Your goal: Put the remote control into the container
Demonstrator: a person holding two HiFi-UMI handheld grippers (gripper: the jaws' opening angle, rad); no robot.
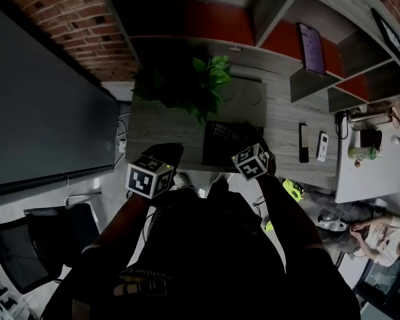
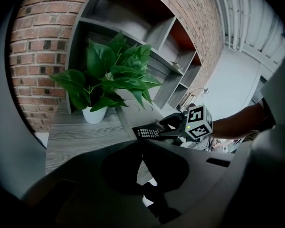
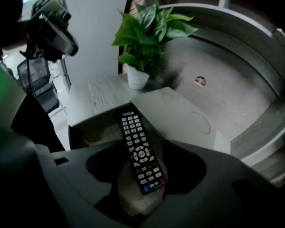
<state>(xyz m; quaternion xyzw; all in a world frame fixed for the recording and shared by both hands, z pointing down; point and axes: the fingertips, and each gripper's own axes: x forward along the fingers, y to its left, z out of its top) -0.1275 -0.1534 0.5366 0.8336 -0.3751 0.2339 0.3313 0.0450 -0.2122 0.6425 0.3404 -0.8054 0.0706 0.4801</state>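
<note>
Right gripper view shows the right claw (image 3: 143,177) closed on the lower end of the black remote control (image 3: 139,151), whose button end reaches out over the open cardboard container (image 3: 88,127) standing on the grey desk (image 3: 97,95). The remote is held in the air and not yet inside, so I judge the pick-up done and the lowering and letting go still to come. The left claw (image 2: 142,148) has its tips together with nothing between them, and it hangs back from the container. A potted plant (image 3: 149,30) stands behind the box. The remote carries small white print above its keys and a mark at its foot, both too small to read. The claws' cubes bear only black-and-white square markers, with no words.
</note>
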